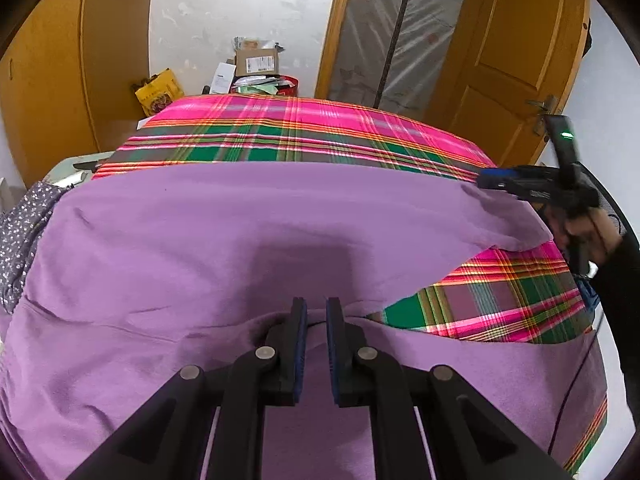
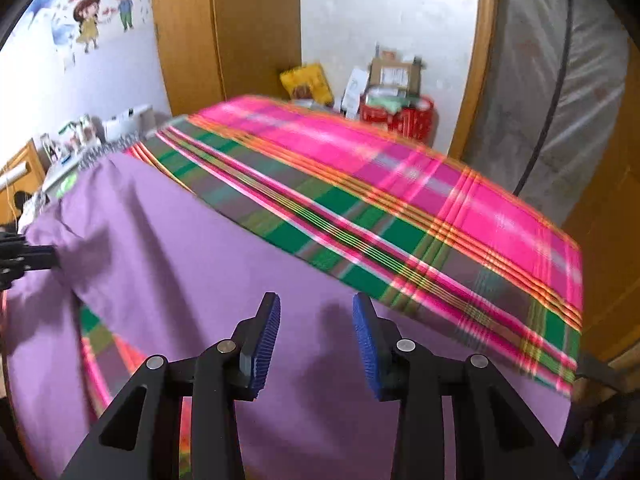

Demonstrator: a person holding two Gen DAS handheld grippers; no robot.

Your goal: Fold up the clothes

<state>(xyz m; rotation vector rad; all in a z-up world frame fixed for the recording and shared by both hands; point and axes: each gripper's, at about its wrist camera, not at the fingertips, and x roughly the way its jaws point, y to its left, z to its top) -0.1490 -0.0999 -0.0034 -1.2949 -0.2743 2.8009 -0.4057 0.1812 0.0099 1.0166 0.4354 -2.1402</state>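
The purple garment [image 1: 208,248] lies spread across the plaid-covered bed [image 1: 304,128]. At six o'clock in the left wrist view, the left gripper [image 1: 316,312] is clamped on a fold of its near edge. At three o'clock, the right gripper [image 2: 316,312] hangs over the cloth with jaws apart, empty. Judgement: it should pinch the matching edge before any lift, keeping tension even.

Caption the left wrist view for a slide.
Left gripper pinches a fold of purple garment spread over a plaid sheet, right gripper at its far corner.
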